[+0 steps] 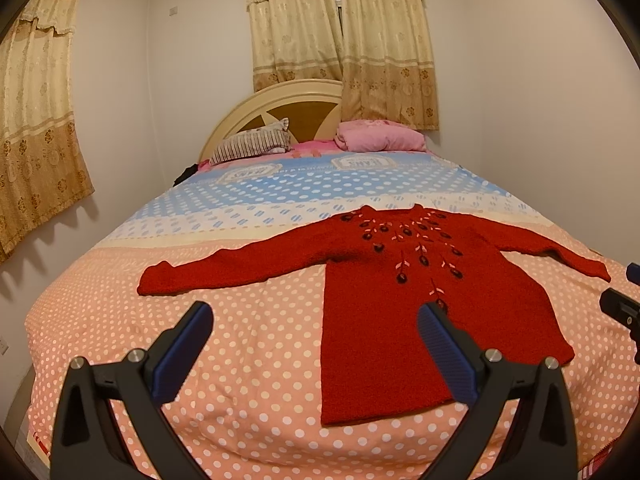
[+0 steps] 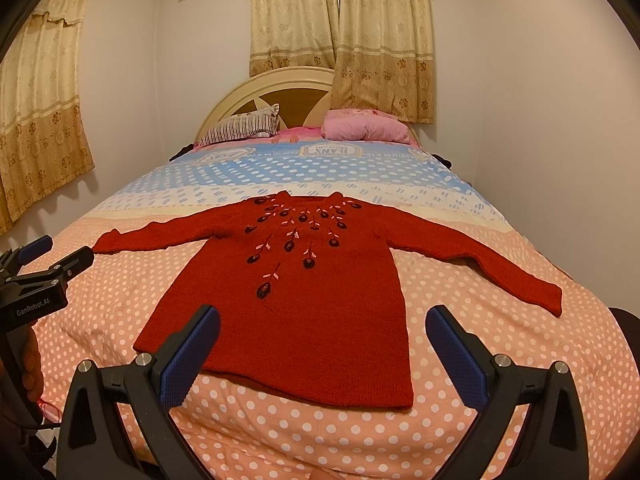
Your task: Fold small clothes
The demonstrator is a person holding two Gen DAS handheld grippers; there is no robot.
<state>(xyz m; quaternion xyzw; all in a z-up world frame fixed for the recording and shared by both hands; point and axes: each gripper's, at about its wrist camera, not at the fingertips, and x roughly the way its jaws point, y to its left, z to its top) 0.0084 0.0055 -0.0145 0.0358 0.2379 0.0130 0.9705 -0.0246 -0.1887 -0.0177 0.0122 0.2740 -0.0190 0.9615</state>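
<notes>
Bedroom was curtained, with a polka-dot bedspread [image 2: 320, 432] covering the bed. Red sweater [image 2: 304, 304] lay flat on it near the foot, sleeves spread out, front side up. Left gripper [image 1: 314, 338] and right gripper [image 2: 322, 338] both hovered wide open, holding nothing.

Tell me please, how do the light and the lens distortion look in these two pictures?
Left wrist view: warm, dim indoor light; the fisheye curves the bed and darkens the corners; the red sweater is sharp. Right wrist view: same warm cast, curtains bent, sweater clear, soft shadow under its hem; no glare.
</notes>
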